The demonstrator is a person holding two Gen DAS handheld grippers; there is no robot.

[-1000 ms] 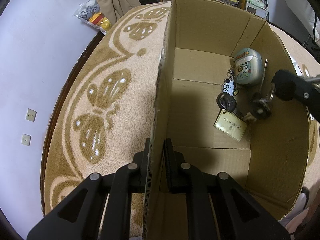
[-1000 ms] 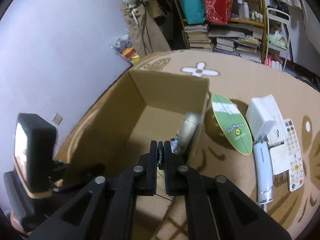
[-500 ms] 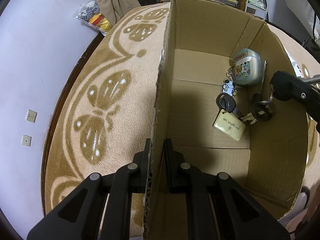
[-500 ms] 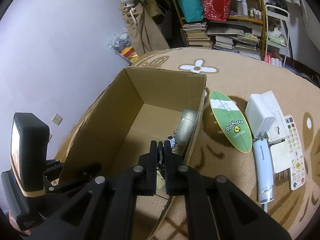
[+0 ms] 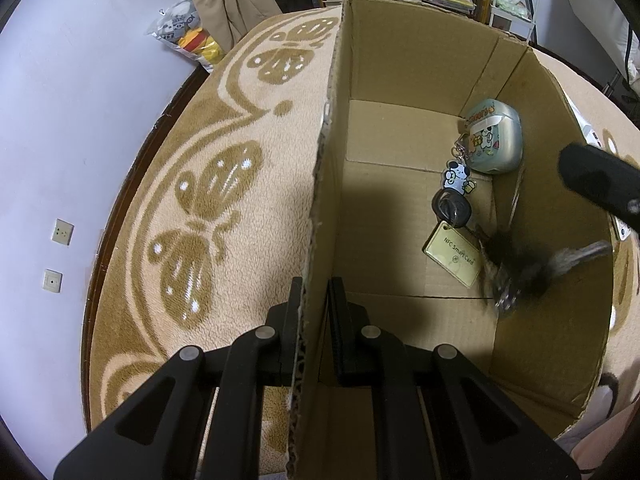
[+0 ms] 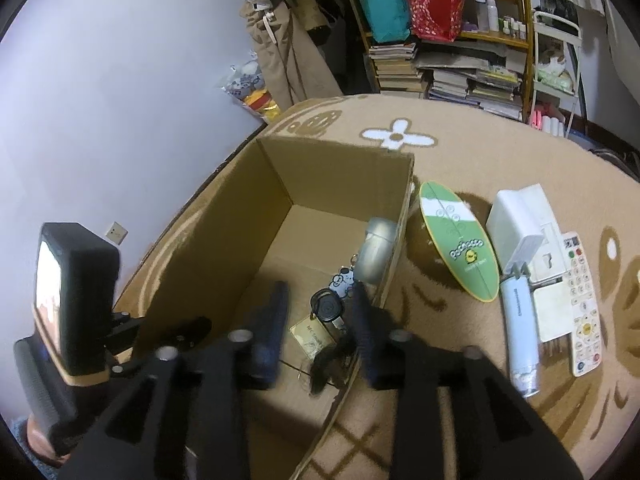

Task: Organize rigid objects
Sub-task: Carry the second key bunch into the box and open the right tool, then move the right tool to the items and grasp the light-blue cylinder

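Inside the cardboard box (image 5: 404, 80), a yellow tag (image 5: 452, 254) on the key bunch reads "NFC Smart Card", while just beside the box's right wall on the rug a green oval board (image 6: 460, 240) bears lettering resembling "Pochacco".

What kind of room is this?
Probably a lived-in room at home: a patterned carpet covers the floor, a shelf is crammed with stacked books, and a cardboard box holds keys.

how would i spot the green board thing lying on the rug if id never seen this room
Find the open cardboard box on the tan rug. Just outside its right wall lies the green board, between the box and a white block. It is the only green, oval thing there, with a white band and a small yellow face.
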